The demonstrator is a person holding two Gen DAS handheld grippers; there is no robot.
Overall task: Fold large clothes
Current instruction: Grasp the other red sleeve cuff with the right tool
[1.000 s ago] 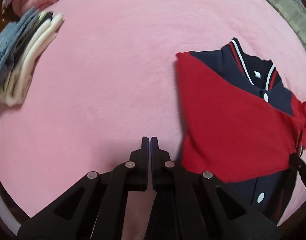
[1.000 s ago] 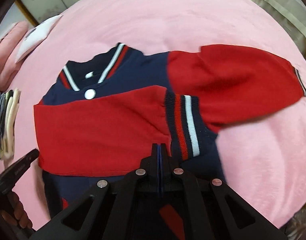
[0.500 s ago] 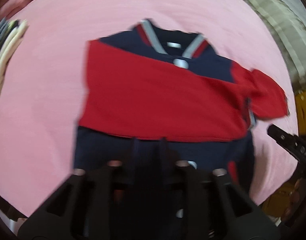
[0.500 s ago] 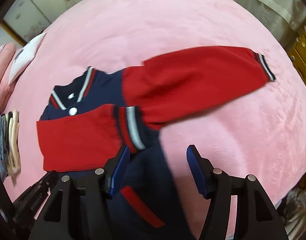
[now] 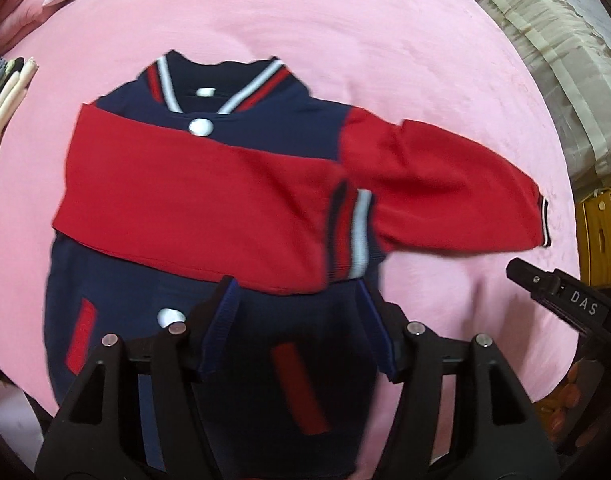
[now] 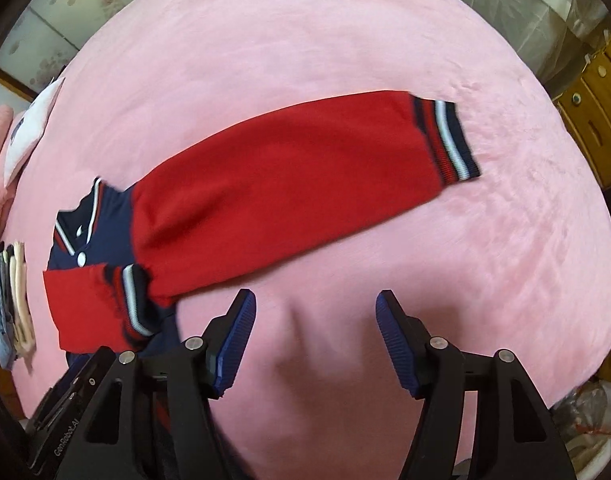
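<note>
A navy jacket [image 5: 265, 340] with red sleeves lies flat on a pink blanket [image 5: 345, 32]. One red sleeve [image 5: 193, 204] is folded across its chest, its striped cuff [image 5: 351, 236] at the right. The other sleeve [image 6: 289, 184] stretches out to the right, with its cuff [image 6: 445, 140] at the far end. My left gripper [image 5: 297, 308] is open and empty above the jacket's lower front. My right gripper [image 6: 315, 320] is open and empty over bare blanket just below the outstretched sleeve. The right gripper's body [image 5: 565, 304] shows at the right edge of the left wrist view.
A stack of folded clothes [image 6: 9, 304] lies at the left edge of the blanket [image 6: 385, 40]. Pink pillows [image 5: 33, 4] sit at the far left corner. Yellow wooden drawers [image 6: 593, 100] and pale curtains [image 5: 545, 40] stand beyond the right side.
Both grippers went from shut to open. The left gripper swung right to face the jacket's front. The right gripper let go of the folded sleeve and moved right, toward the outstretched sleeve.
</note>
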